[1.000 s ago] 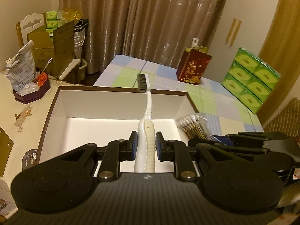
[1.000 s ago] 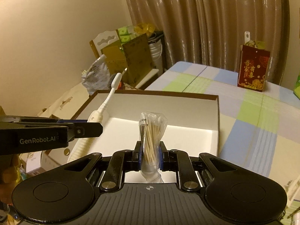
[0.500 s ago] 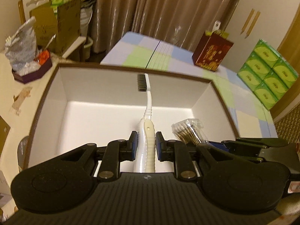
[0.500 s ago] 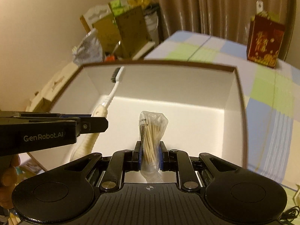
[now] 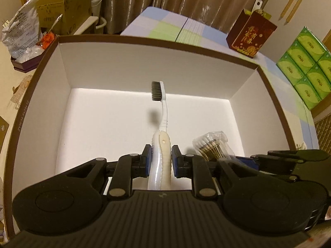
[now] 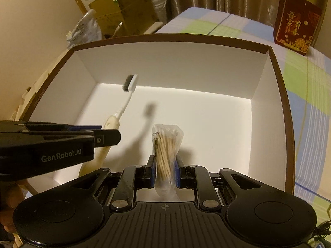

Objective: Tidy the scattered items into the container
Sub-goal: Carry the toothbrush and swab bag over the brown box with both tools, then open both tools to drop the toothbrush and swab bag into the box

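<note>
While both hung over the box, left gripper pinched the toothbrush handle (stiff, light); right gripper squeezed the cotton-swab bag, prob. soft, slippery.

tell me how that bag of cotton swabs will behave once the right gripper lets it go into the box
The bag of cotton swabs looks light and soft: thin clear film crinkles around loose sticks where the right gripper pinches it. Standing upright now, it will probably flop onto its side on the white box floor rather than roll far. The slick film may slide a little.
</note>
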The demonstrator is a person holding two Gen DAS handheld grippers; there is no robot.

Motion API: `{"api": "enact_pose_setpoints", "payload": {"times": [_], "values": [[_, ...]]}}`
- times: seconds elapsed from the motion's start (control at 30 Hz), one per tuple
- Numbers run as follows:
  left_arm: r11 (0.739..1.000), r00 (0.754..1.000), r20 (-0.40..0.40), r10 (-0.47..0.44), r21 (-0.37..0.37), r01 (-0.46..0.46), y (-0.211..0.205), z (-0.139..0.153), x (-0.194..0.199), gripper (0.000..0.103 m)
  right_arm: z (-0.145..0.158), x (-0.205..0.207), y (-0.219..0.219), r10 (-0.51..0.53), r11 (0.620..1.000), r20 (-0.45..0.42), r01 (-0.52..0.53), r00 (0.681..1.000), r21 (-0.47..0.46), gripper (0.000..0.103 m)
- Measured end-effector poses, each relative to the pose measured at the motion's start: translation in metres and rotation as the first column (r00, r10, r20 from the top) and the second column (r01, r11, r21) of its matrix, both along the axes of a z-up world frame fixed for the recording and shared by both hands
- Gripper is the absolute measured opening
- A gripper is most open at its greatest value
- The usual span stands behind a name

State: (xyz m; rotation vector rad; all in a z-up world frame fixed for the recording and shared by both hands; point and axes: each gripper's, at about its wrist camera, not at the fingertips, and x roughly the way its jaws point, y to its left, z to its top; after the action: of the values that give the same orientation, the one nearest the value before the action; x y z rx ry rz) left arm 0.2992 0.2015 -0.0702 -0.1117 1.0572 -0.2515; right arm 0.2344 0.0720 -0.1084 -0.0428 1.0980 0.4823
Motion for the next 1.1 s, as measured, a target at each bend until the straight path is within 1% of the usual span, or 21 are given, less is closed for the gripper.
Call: {"api": "enact_pose_setpoints", "payload": {"times": [0.13,0.17,0.23,0.27,0.33,0.4,0.43,0.47,0.5,0.57,0.63,0.7,0.77,0.83,0.87,0.9,1.03,1.07,1.1], "values": [[1.000,1.000,-0.023,-0.009,0.014,0.010,-0.001,-0.005,0.003,0.016,-0.002,0.002,0.001,0.006,1.000,-0.019,-0.006,1.000,-0.010,0.015],[1.000,0.999,-0.033,-0.011,0.015,0.012,-0.001,-0.007,0.004,0.016,-0.003,0.002,0.001,0.009,1.000,-0.028,-0.009,1.000,-0.013,0.020],[1.000,0.999,-0.049,-0.014,0.017,0.015,-0.001,-0.010,0.004,0.016,-0.004,0.002,0.000,0.003,1.000,-0.034,-0.004,0.999,-0.011,0.044],[1.000,0.999,-0.049,-0.013,0.024,0.014,-0.002,-0.010,0.004,0.016,-0.003,0.002,-0.001,-0.002,1.000,-0.029,0.002,1.000,-0.011,0.059],[0.999,0.999,-0.050,-0.020,0.034,0.022,-0.003,-0.010,0.003,0.017,-0.001,0.000,-0.002,0.003,1.000,-0.019,-0.003,1.000,-0.008,0.060],[0.999,0.998,-0.052,-0.019,0.034,0.021,-0.003,-0.009,0.002,0.023,0.000,0.000,-0.002,0.004,1.000,-0.023,-0.005,1.000,-0.010,0.062],[0.999,0.998,-0.051,-0.020,0.036,0.022,-0.003,-0.008,0.001,0.023,0.002,-0.001,-0.002,0.006,1.000,-0.021,-0.006,1.000,-0.011,0.062],[0.999,0.999,-0.049,-0.021,0.041,0.023,-0.003,-0.006,0.000,0.026,0.003,-0.002,-0.002,0.007,1.000,-0.015,-0.008,1.000,-0.011,0.065],[0.999,0.999,-0.044,-0.021,0.050,0.023,-0.003,-0.005,-0.001,0.033,0.004,-0.004,-0.003,0.008,1.000,-0.009,-0.008,1.000,-0.012,0.069],[0.997,0.999,-0.028,-0.020,0.073,0.022,-0.003,0.000,-0.005,0.040,0.008,-0.008,-0.004,0.011,1.000,0.005,-0.011,1.000,-0.010,0.076],[0.996,1.000,-0.021,-0.019,0.084,0.021,-0.001,0.003,-0.008,0.041,0.012,-0.012,-0.005,0.013,1.000,0.022,-0.013,1.000,-0.008,0.080],[0.996,1.000,-0.016,-0.016,0.086,0.017,0.001,0.007,-0.011,0.049,0.015,-0.016,-0.005,0.014,1.000,0.034,-0.014,0.999,-0.007,0.085],[0.996,1.000,-0.003,-0.011,0.093,0.011,0.002,0.013,-0.015,0.052,0.019,-0.020,-0.004,0.014,1.000,0.048,-0.013,0.999,-0.007,0.090],[0.995,1.000,0.010,-0.012,0.098,0.011,0.003,0.019,-0.020,0.057,0.023,-0.026,-0.004,0.017,1.000,0.067,-0.016,0.998,-0.004,0.092],[0.995,1.000,0.018,-0.010,0.100,0.008,0.004,0.022,-0.022,0.066,0.025,-0.029,-0.004,0.018,1.000,0.076,-0.018,0.997,-0.002,0.092],[0.995,1.000,0.028,-0.009,0.103,0.006,0.004,0.025,-0.025,0.068,0.027,-0.031,-0.005,0.020,1.000,0.085,-0.020,0.996,0.001,0.093],[0.994,0.998,0.060,-0.004,0.111,-0.002,0.004,0.038,-0.034,0.070,0.037,-0.043,-0.006,0.019,1.000,0.125,-0.020,0.992,0.005,0.098],[0.994,0.998,0.067,-0.002,0.108,-0.006,0.004,0.042,-0.037,0.073,0.040,-0.046,-0.006,0.020,1.000,0.136,-0.021,0.991,0.005,0.100],[0.994,0.997,0.076,0.000,0.107,-0.009,0.005,0.046,-0.041,0.079,0.043,-0.049,-0.006,0.021,1.000,0.147,-0.021,0.989,0.004,0.101]]}}
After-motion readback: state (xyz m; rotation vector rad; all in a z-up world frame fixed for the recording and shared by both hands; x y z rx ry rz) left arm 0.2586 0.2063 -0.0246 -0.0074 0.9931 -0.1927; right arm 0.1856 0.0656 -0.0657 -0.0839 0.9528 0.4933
